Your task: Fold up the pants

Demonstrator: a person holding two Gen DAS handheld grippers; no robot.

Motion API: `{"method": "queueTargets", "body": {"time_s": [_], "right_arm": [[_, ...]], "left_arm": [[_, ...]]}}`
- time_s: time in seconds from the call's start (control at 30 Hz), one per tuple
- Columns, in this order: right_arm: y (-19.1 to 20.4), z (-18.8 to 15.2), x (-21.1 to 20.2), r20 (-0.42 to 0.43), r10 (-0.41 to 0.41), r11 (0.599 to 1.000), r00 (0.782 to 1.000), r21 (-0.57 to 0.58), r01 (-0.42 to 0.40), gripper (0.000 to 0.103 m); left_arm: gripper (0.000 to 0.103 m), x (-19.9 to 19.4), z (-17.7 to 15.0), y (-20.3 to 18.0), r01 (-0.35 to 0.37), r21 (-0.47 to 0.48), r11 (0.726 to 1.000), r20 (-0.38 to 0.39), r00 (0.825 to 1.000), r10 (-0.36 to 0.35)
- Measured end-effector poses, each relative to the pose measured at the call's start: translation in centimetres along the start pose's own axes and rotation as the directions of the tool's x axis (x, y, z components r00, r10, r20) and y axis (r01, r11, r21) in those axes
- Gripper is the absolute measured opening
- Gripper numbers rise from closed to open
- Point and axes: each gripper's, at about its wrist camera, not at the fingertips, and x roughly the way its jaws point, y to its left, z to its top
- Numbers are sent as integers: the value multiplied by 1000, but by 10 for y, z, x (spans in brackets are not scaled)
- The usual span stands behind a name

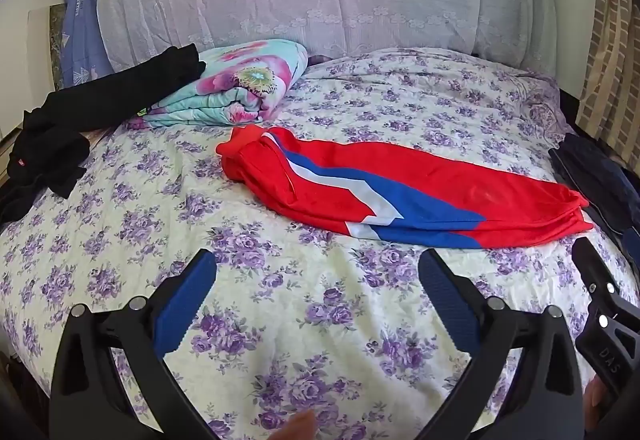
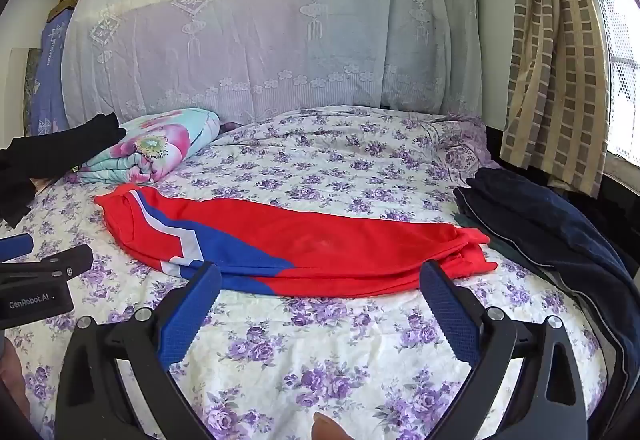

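Left gripper [image 1: 316,272] low in its own frame, both blue-padded fingers [image 1: 186,304] spread wide, nothing between them but bedspread. A fingertip of the person's hand shows at the bottom edge. Right gripper [image 2: 320,282] posed alike: fingers [image 2: 450,306] wide apart, gripping nothing, hovering above the bed. Each tool shows in the other's view: the right one at the right edge of the left wrist frame, the left one at the left edge of the right wrist frame.

Red pants [image 1: 400,192] lie flat across the middle of the bed, laid lengthwise left to right, with blue and white diagonal stripes. In the left wrist view they sit above and right of the fingertips, apart from them. In the right wrist view [image 2: 296,244] their near edge runs just beyond the two tips; whether the tips touch the cloth cannot be told.

Surface: bedspread [image 1: 280,300] pale with purple flower print. Folded floral blanket [image 1: 240,88] at centre left, black garment [image 1: 100,96] draped over and beside it. Dark navy clothing [image 2: 552,232] at right edge of the bed. White lace cover [image 2: 240,52] over the headboard; checked curtain [image 2: 556,60] and window at upper right.
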Motion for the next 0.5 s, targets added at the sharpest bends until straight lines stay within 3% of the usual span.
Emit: {"method": "queueTargets", "body": {"time_s": [0.5], "right_arm": [[-4,1,-5,1,-5,1000,1000,3,5,100]], "left_arm": [[99,-2,1,-1,-8,8,1000,8,1000,8]]}}
